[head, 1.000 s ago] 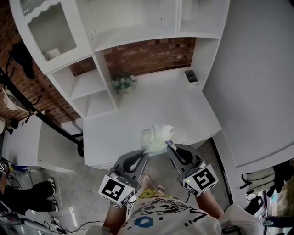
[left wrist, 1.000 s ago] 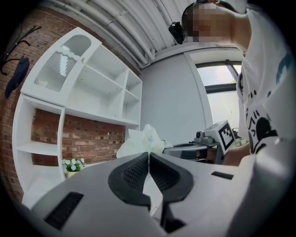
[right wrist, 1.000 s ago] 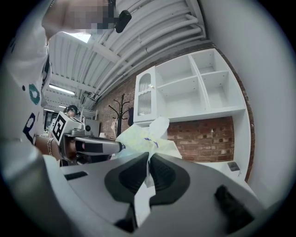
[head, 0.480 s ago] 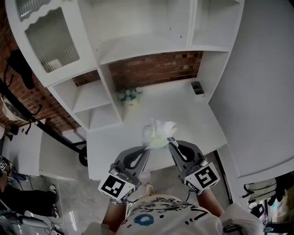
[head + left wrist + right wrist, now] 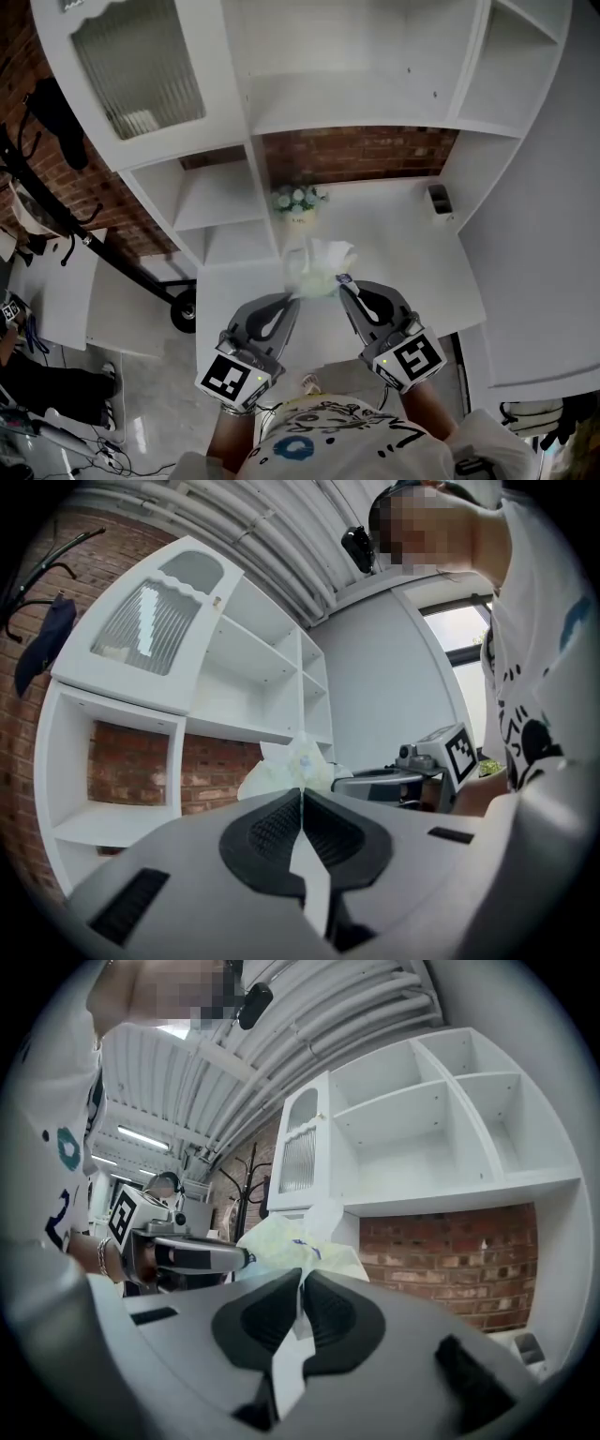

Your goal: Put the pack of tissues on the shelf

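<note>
The pack of tissues (image 5: 316, 270) is a pale green soft pack with a white tissue sticking out of its top, held in the air over the white desk (image 5: 422, 272). My left gripper (image 5: 293, 300) is shut on its left edge and my right gripper (image 5: 340, 284) is shut on its right edge. In the left gripper view the pack (image 5: 291, 766) pokes out just past the closed jaws of that gripper (image 5: 301, 791). The right gripper view shows the pack (image 5: 281, 1241) pinched at the tip of that gripper (image 5: 302, 1274). The white shelf (image 5: 356, 98) spans the unit ahead, above the brick back wall.
A small pot of flowers (image 5: 298, 203) stands on the desk just beyond the pack. A small dark holder (image 5: 439, 198) sits at the desk's back right. A glass-door cabinet (image 5: 141, 66) and open side compartments (image 5: 216, 202) are at the left. A black coat rack (image 5: 47, 122) stands further left.
Both grippers have carried the pack forward over the desk toward the shelf unit, nearer the flower pot. Both grips have stayed the same.
</note>
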Demonstrator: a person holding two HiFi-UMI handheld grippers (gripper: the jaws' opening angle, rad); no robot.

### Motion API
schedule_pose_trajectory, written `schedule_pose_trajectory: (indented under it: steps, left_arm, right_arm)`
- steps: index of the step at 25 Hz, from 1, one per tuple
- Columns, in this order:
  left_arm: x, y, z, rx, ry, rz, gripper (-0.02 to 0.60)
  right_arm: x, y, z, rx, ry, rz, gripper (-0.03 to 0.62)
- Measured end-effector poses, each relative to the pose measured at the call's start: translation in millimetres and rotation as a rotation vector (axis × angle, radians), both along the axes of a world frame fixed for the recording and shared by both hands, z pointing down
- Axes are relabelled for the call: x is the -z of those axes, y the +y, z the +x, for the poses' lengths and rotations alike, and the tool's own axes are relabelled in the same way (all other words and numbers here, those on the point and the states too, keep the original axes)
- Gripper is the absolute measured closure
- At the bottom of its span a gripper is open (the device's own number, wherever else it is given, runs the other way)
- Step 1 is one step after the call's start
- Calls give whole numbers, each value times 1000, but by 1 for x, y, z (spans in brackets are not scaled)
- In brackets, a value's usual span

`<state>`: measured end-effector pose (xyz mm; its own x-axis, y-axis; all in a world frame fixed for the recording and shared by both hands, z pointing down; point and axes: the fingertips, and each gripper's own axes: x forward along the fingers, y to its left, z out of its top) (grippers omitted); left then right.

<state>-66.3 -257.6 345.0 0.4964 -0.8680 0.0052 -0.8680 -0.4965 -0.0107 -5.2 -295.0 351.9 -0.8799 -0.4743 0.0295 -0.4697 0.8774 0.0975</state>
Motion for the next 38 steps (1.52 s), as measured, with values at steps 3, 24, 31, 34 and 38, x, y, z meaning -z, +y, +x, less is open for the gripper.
schedule_pose_trajectory:
  steps: [3, 24, 31, 34, 38]
  left_arm:
    - [-1, -8, -31, 45, 3, -2, 566]
    - [-13, -57, -158, 364, 5, -26, 566]
    - [-17, -80, -190, 467, 10, -21, 566]
    - [-21, -95, -206, 483, 6, -21, 566]
    - [-26, -112, -236, 500, -13, -20, 566]
  right_arm:
    - [-1, -10, -32, 40, 10, 1, 566]
    - [-3, -70, -167, 299, 15, 36, 566]
    - [-4, -96, -200, 329, 4, 35, 565]
    - [-8, -109, -216, 310, 2, 37, 565]
    - [-12, -121, -244, 264, 19, 34, 565]
